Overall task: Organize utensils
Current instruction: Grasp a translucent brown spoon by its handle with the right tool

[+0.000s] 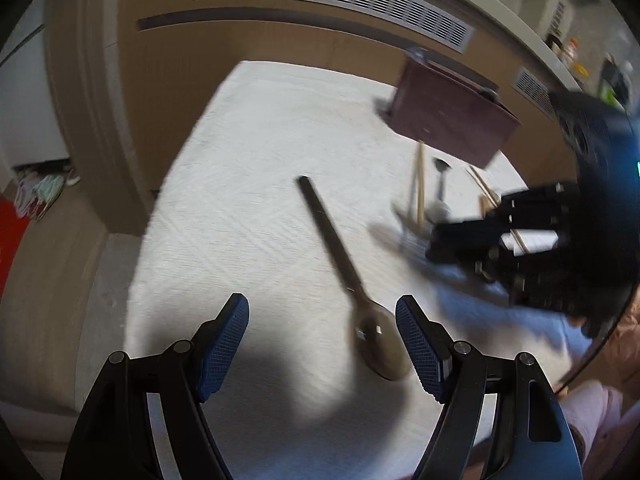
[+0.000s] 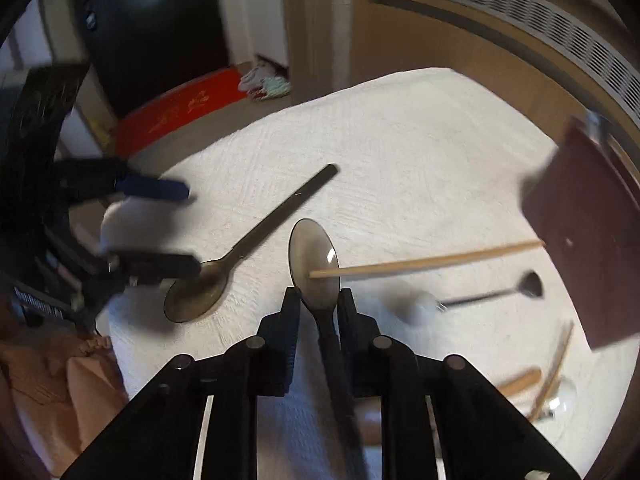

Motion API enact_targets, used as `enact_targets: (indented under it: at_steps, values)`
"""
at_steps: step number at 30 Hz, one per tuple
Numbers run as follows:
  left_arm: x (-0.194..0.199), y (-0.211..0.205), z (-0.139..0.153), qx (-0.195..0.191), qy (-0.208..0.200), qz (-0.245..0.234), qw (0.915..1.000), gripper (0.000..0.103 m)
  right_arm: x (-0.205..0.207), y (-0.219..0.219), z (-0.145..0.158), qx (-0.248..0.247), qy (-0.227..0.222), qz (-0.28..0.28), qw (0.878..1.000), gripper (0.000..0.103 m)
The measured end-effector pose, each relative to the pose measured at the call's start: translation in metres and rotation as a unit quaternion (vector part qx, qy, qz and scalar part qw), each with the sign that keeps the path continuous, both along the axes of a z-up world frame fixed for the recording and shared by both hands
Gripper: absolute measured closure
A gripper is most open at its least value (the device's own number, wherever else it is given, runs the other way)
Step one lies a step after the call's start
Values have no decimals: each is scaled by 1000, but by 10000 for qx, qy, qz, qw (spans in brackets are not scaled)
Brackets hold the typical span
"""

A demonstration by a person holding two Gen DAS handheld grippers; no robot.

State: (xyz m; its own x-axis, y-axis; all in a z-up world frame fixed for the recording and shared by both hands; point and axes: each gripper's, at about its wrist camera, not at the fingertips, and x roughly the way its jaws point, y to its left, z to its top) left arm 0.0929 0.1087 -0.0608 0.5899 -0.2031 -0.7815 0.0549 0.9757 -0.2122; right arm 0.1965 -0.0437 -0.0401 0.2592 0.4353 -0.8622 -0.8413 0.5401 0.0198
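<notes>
**A:** Where is the right gripper at?

**B:** Its jaws are drawn in narrow around the neck of a dark spoon — the handle runs back between the fingers toward six o'clock and the bowl sticks out ahead at twelve. No earlier view to compare, so that is all I can say of the grip. A wooden chopstick lies with its tip over that bowl and reaches off toward three o'clock, to the foot of the dark red utensil box.

**A:** And the left gripper?

**B:** Jaws wide, nothing between the blue pads. A second spoon lies on the white tablecloth with its bowl just inside the right-hand pad, at about four o'clock of the gap, and its flat handle angling up to eleven. Whether the pad touches the bowl — I cannot tell; the picture is blurred.

**A:** Anything else loose?

**B:** In the right wrist view, a small ladle-like utensil lies at three o'clock of the held spoon, and more chopsticks at four o'clock near the cloth's edge.
</notes>
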Motion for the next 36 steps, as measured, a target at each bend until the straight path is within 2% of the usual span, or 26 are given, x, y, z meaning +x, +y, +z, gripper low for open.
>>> enact_targets:
  at_steps: [4,6,8,10,13,17,20,22,24,25,28,29,31,32,33,36]
  values:
    - [-8,-26,-4,128,144,-497,9986,27,3,-49,17,505,272,-643,9963,90]
    - [-7,-36,-10,62,330,-572,9978,27,3,-66,20,513,121,-969,9939,96]
    - [-6,-42,-10,-21,307,-625,9976,27,6,-85,20,502,15,-1338,9897,96]
    - [-1,-50,-9,-369,346,-836,9952,27,12,-104,19,578,82,-1667,9843,95]
    - [9,-63,-2,-971,326,-1176,9878,27,14,-115,16,380,-85,-1928,9805,91]
    - [16,-77,13,-1026,74,-1437,9843,27,10,-107,11,317,28,-1716,9846,87]
    - [21,-77,20,-669,-14,-1445,9872,27,-1,-91,10,286,-98,-1327,9907,83]
    - [24,-72,23,-177,-95,-1429,9895,27,-2,-75,13,407,-71,-935,9948,78]
    - [28,-67,22,244,-118,-1498,9884,27,3,-61,10,455,68,-710,9964,62]
    - [28,-65,23,448,-140,-1586,9862,26,7,-56,6,396,64,-692,9968,58]
    - [23,-62,21,1144,-210,-1958,9737,26,22,-39,-7,-73,-257,-746,9969,57]
    - [22,-63,18,1373,-232,-2142,9668,26,26,-37,-11,-185,-290,-756,9965,55]
    - [20,-64,11,1703,-245,-2372,9561,26,36,-38,-21,-320,-45,-875,9956,56]
    - [20,-65,7,1852,-227,-2458,9512,26,38,-42,-21,-209,10,-964,9951,63]
    - [22,-67,2,1986,-208,-2531,9466,26,39,-46,-19,-174,59,-1129,9934,74]
    - [32,-74,-9,2239,-215,-2587,9394,26,38,-66,-8,132,214,-1425,9895,74]
